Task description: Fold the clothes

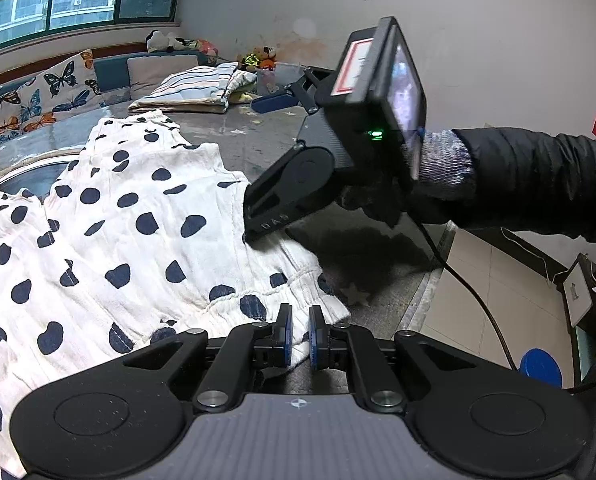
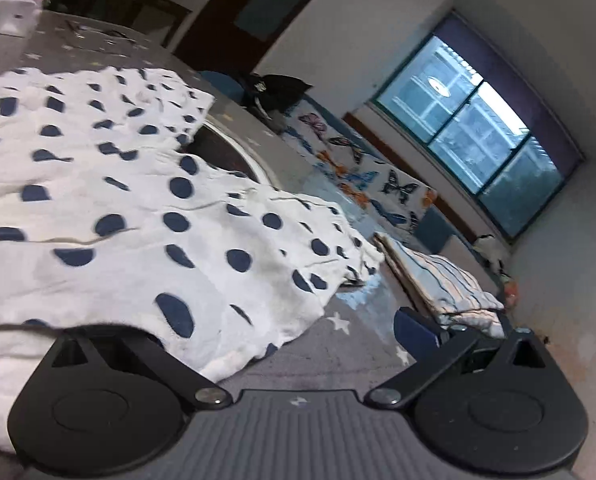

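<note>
Closest in, the left gripper [image 1: 300, 334] has its blue pads nearly together on the gathered near hem of the white, navy-dotted garment [image 1: 110, 232], which lies spread over the grey star-printed bed cover [image 1: 234, 136]. The right gripper [image 2: 258, 332], held by a gloved hand [image 1: 438, 168] in a dark sleeve, stands wide open over the garment's right edge; one finger is buried under the cloth, so only the blue pad [image 2: 414, 330] on the far side shows. Beyond lie a striped folded cloth [image 1: 196, 88] and butterfly pillows [image 1: 38, 96], while the right wrist view is tilted and blurred.
</note>
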